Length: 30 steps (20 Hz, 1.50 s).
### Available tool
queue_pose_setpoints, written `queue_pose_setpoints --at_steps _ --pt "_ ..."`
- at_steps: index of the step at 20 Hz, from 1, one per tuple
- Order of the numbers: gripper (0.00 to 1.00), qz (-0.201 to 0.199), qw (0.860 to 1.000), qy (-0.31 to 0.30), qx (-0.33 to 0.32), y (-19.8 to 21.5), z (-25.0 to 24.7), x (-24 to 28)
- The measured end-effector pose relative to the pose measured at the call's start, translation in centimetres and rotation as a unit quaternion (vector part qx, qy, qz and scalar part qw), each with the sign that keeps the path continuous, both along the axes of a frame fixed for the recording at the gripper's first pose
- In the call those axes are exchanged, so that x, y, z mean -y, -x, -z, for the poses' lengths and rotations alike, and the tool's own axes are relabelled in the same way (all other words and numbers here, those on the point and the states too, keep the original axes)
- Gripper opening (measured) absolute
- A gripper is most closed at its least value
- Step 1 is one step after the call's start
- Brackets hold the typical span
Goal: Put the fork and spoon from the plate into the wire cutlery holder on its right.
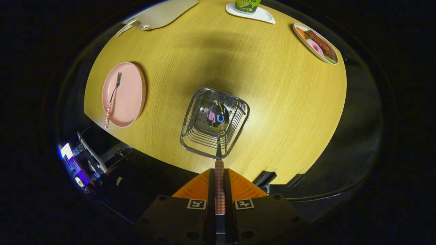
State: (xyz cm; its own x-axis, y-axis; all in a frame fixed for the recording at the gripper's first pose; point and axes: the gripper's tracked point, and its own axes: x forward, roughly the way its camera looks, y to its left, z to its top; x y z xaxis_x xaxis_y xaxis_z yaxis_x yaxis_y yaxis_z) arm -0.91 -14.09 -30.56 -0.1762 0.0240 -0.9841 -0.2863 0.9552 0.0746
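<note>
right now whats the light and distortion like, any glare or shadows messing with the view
Gripper view: strong fisheye bend, the round table curves off at its rim; a broad soft shadow darkens the wood beyond the wire cutlery holder; the spoon bowl mirrors its surroundings and the holder's wires glint; the tool, shut on the spoon's handle, is dim; the fork on the pink plate stays sharp.

Gripper (219,190): dark blocky body, matte, split by a narrow central slot. Two small square black-and-white marker tags on its front edge, one either side of the slot. Round screw holes dotted across both body halves. Fingers (199,185) ribbed, tapering forward to a wedge, pressed close together on a checked handle
</note>
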Motion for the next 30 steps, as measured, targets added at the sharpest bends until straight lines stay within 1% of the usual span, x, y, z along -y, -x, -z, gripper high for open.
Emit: queue_pose_setpoints --at_steps 3,8,11,12,14,17,18,21,25,27,30 --pt "0.16 0.005 1.000 -0.003 -0.009 -0.7 0.7 -0.6" --pt "0.17 0.019 1.000 -0.012 -0.003 -1.6 1.1 -1.1" --pt "0.22 0.025 0.999 -0.026 0.019 -2.2 1.0 -1.2" --pt "0.28 0.029 0.998 -0.033 0.033 -2.6 0.9 -1.2" --pt "0.31 0.045 0.996 -0.050 0.061 -3.0 0.5 -1.3" --pt "0.31 0.069 0.988 -0.077 0.114 -3.9 -1.5 -1.2" --pt "0.33 0.075 0.985 -0.087 0.131 -3.9 -2.2 -1.5" --pt "0.32 0.092 0.973 -0.113 0.180 -3.9 -4.4 -2.5" --pt "0.32 0.113 0.955 -0.167 0.218 -2.6 -7.4 -6.8" --pt "0.32 0.113 0.949 -0.187 0.229 -1.8 -8.4 -9.6" --pt "0.33 0.106 0.943 -0.216 0.229 -0.7 -8.7 -14.6"
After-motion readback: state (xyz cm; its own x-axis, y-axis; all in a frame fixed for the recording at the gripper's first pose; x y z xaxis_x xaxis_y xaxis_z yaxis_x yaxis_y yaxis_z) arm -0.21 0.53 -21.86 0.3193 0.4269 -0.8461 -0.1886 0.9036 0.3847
